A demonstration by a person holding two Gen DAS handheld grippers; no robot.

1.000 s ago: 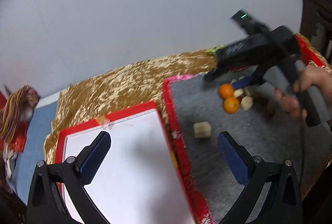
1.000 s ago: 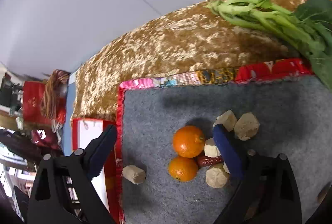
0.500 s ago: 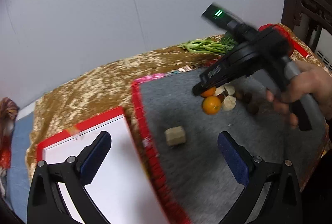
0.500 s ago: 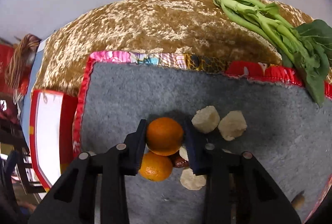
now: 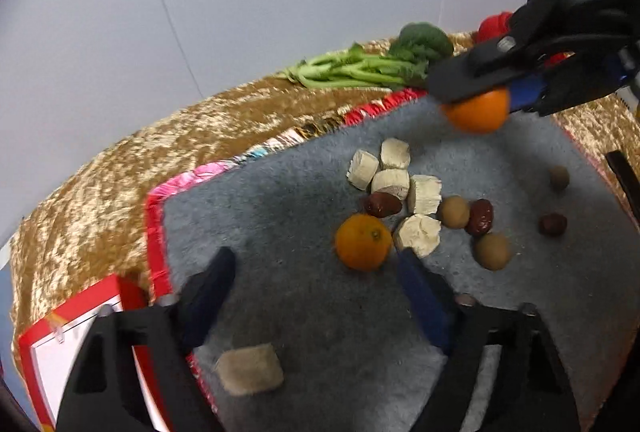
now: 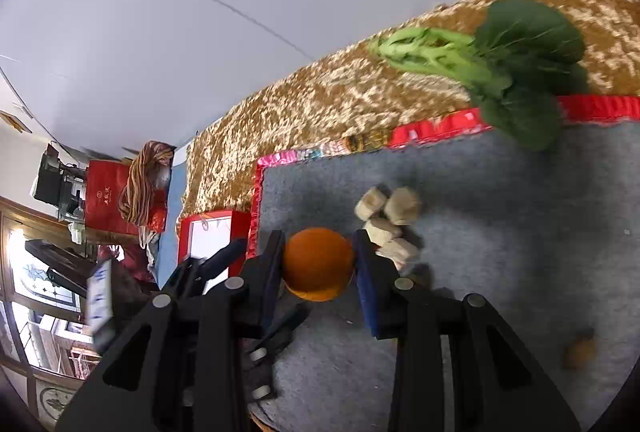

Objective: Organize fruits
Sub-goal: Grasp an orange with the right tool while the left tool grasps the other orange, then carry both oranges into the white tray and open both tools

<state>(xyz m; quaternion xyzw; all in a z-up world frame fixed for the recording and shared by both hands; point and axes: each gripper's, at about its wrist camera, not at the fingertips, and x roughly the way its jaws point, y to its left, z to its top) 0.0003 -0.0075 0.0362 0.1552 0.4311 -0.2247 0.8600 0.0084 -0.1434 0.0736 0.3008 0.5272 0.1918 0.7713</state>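
Observation:
My right gripper (image 6: 318,260) is shut on an orange (image 6: 318,264) and holds it above the grey mat (image 6: 520,232); it shows in the left wrist view (image 5: 478,110) at the upper right. My left gripper (image 5: 316,272) is open, low over the mat (image 5: 280,212), with a second orange (image 5: 363,241) just beyond its right finger. Red dates (image 5: 383,204), round brown fruits (image 5: 493,251) and pale root chunks (image 5: 390,181) lie around that orange.
One pale chunk (image 5: 250,374) lies near the mat's front left edge. Green leafy stalks (image 5: 360,68) lie on the gold cloth (image 5: 120,172) behind the mat. A red-rimmed white tray (image 5: 80,352) sits left of the mat.
My right gripper closed on one orange and lifted it off the mat. My left gripper moved right from over the white tray to over the mat, near the other orange.

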